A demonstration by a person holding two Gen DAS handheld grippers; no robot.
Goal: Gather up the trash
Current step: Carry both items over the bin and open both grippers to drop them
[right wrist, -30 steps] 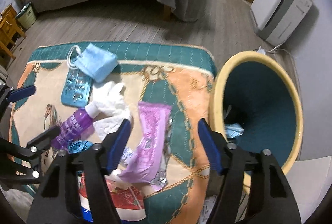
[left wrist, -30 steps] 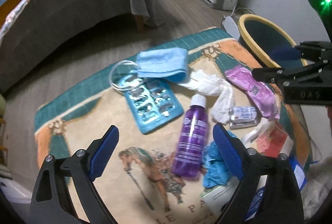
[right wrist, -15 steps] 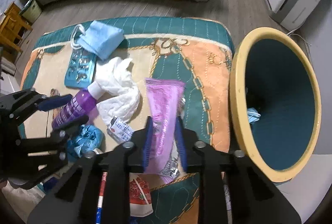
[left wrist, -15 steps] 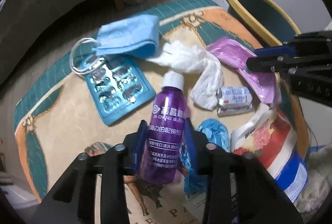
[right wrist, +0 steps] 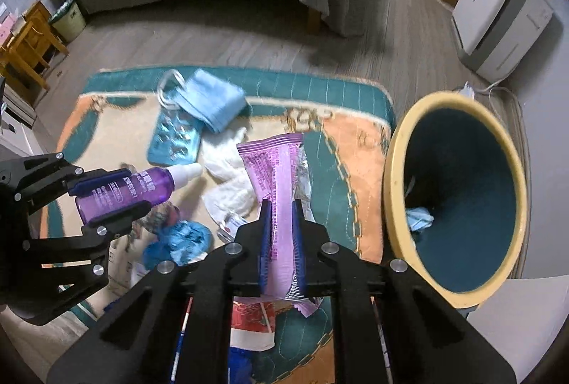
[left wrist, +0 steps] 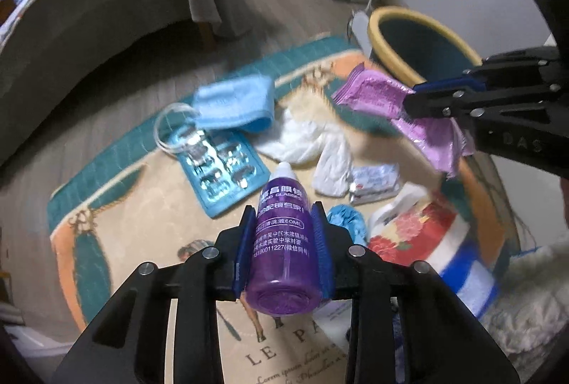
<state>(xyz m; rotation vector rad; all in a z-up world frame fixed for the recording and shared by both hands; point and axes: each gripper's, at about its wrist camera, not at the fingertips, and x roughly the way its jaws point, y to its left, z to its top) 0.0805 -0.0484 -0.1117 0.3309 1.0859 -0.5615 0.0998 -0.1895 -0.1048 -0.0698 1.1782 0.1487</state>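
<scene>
Since a second ago both grippers have come down onto the litter, closed, and lifted: the purple bottle [left wrist: 281, 241] and the pink wrapper [right wrist: 281, 206], which lay flat on the rug [left wrist: 142, 217], now hang clear of it in the jaws.

The left gripper [left wrist: 282, 234] has just been closing, and its blue pads pinch the purple bottle across its lower body, white cap pointing forward past the fingertips and the base toward the camera. The right gripper [right wrist: 281, 234] has closed as well; its jaws are nearly pressed together, with only the thin pink wrapper squeezed flat between them. The wrapper's printed end sticks out ahead of the fingertips and its torn silver end trails behind the pads.

Ahead of the left jaws, on the rug, lie the teal blister pack [left wrist: 220, 167], the blue face mask [left wrist: 234, 106] beyond it, and the crumpled white tissue [left wrist: 313, 142] ahead and to the right. Just right of the left fingertips sits a crumpled blue glove [left wrist: 346, 220], with a small foil packet [left wrist: 373, 181] beyond that and a red-and-blue printed bag [left wrist: 426, 241] further right.

To the right of the right jaws stands the yellow-rimmed bin [right wrist: 394, 206], its mouth tipped toward the camera, a scrap of blue trash [right wrist: 419, 218] already inside.
</scene>
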